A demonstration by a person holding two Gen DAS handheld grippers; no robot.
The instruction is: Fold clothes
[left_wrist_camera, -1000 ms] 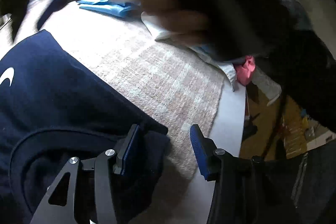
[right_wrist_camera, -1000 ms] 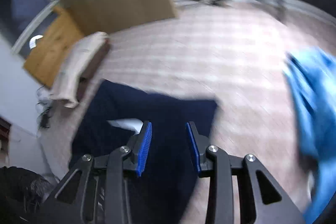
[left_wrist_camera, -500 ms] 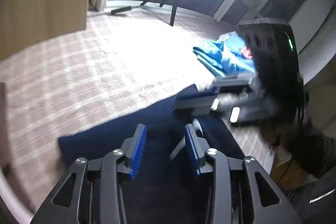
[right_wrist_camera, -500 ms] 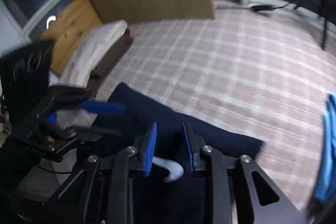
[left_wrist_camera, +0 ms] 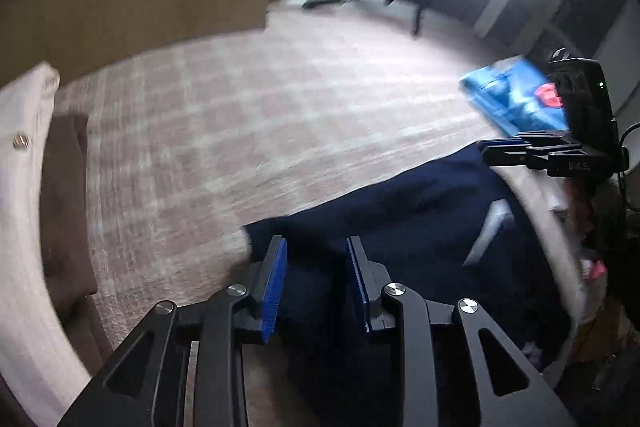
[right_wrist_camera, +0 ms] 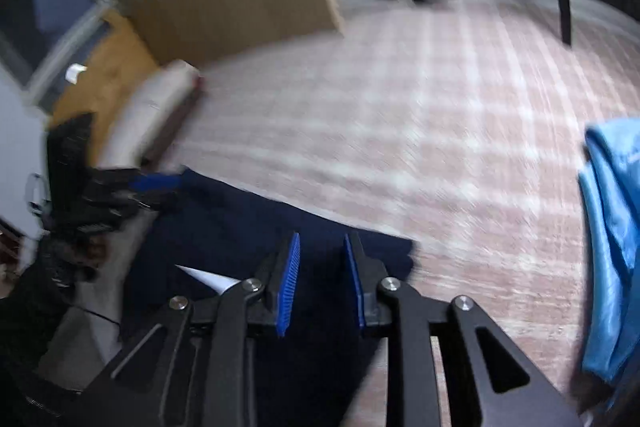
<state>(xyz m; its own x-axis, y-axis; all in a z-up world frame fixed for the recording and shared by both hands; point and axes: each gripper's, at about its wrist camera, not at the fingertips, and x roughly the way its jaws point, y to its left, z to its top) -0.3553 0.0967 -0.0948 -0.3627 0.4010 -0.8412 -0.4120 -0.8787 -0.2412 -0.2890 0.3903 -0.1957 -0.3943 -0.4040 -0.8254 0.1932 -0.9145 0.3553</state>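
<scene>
Navy shirt (left_wrist_camera: 420, 211) lies flat on the plaid-covered surface (left_wrist_camera: 256, 131). Left gripper (left_wrist_camera: 316, 281) and right gripper (right_wrist_camera: 320, 277) hang over its edge, jaws closing (not yet pinching cloth). Blue garment (right_wrist_camera: 612, 227) lies well apart.

Left gripper (left_wrist_camera: 316, 247) is angled steeply down, blue pads (left_wrist_camera: 274, 287) facing each other with a clear gap, jaws closing, dark cloth lying in the gap and no pinch visible. Right gripper (right_wrist_camera: 320, 243) tilts down at much the same pitch, jaws closing too, gap narrower, the same dark cloth under and between its fingers. Each shows up at the edge of the other's view, side-on, fingers pointing inward, a dark sleeve (right_wrist_camera: 36, 291) behind the left one.
</scene>
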